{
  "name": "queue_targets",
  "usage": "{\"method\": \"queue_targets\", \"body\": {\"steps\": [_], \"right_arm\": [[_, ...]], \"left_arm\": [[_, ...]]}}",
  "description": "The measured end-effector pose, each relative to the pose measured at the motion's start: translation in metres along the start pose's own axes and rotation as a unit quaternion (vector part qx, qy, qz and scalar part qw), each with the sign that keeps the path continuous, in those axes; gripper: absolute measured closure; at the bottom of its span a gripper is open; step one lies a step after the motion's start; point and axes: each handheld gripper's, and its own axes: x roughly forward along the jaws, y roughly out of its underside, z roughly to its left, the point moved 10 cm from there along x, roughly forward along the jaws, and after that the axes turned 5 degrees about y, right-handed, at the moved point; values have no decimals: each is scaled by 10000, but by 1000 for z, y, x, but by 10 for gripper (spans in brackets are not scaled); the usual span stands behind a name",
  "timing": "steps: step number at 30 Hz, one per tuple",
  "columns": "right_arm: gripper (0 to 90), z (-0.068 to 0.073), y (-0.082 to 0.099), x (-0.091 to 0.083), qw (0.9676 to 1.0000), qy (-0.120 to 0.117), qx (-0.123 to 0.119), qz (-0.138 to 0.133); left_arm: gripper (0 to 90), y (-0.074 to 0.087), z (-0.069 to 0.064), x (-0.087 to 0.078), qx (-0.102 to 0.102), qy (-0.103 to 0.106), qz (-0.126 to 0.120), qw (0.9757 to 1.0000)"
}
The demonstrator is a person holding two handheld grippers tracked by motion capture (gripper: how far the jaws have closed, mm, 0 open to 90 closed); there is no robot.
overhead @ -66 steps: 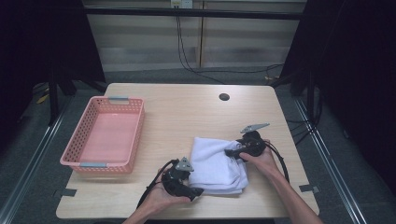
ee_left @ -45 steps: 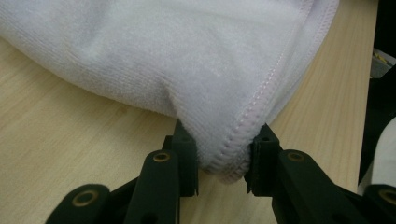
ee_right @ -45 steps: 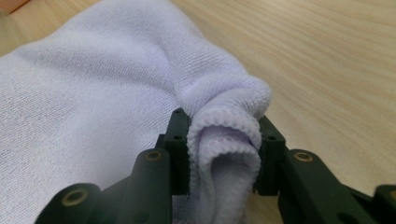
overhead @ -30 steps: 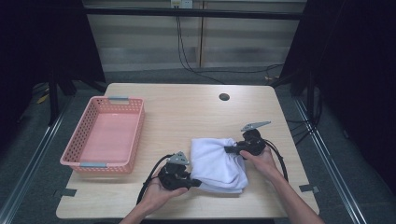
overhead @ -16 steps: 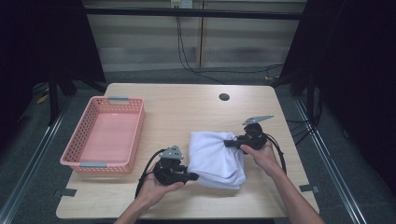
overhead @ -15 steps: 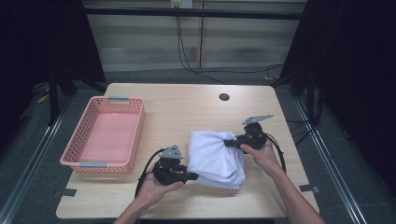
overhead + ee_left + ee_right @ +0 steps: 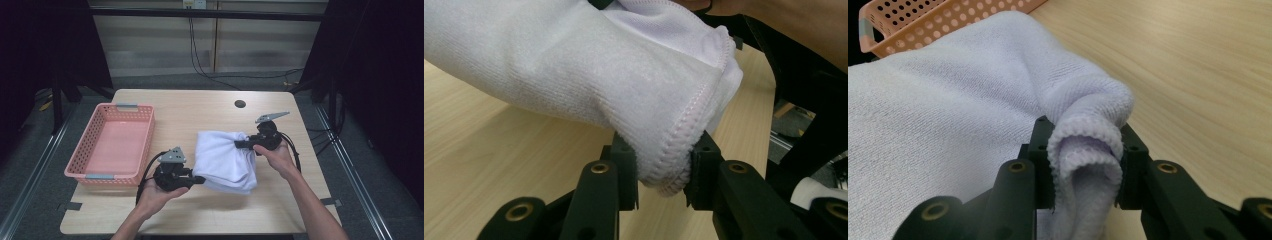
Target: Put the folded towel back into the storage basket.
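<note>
op: left gripper view first. my left gripper [image 7: 663, 182] has its jaws clamped on a stitched hem corner of the white towel [image 7: 574, 65], and the cloth bunches thick between the pads [image 7: 626, 170].

obs: and the other one?

op: in the right gripper view my right gripper [image 7: 1086, 165] is pinched on a rolled hem of the towel [image 7: 938, 145] as well, with a fat fold wedged between the pads.

obs: where's the towel overall?

op: from the high view it hangs between the left gripper [image 7: 196, 178] and the right gripper [image 7: 240, 144], lifted at both ends; i can't tell whether its sagging middle clears the table [image 7: 200, 107]. the towel [image 7: 223, 161] is right of the pink basket [image 7: 95, 145], well apart from it.

obs: so what makes this lift go well?

op: my judgement: raise both hands evenly so neither corner drags out of its grip. i'd hold the squeeze firm, since a thick bundle can slip. keep the grippers spread enough that the cloth hangs flat, not twisted.

obs: risk?

op: pulling apart too hard could yank a hem free. if the basket is the goal, i'd carry it high over the near rim [image 7: 102, 176].
</note>
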Motion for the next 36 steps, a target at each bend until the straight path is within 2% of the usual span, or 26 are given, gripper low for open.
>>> {"method": "queue_targets", "body": {"steps": [7,19,26,36], "right_arm": [[685,8,-23,10,9999,-33,-93,-49],[686,20,-58,20,9997,-66,-216,-108],[686,30,-79,29,9993,-154,-329,-124],[686,48,-108,53,9984,-272,-496,-66]], "left_arm": [[719,-5,11,-17,-110,-122,-175,9997],[721,-15,24,-47,-140,-282,-414,9986],[722,-16,35,-66,-258,-425,-639,9967],[727,-13,50,-97,-378,-699,-781,9938]]}}
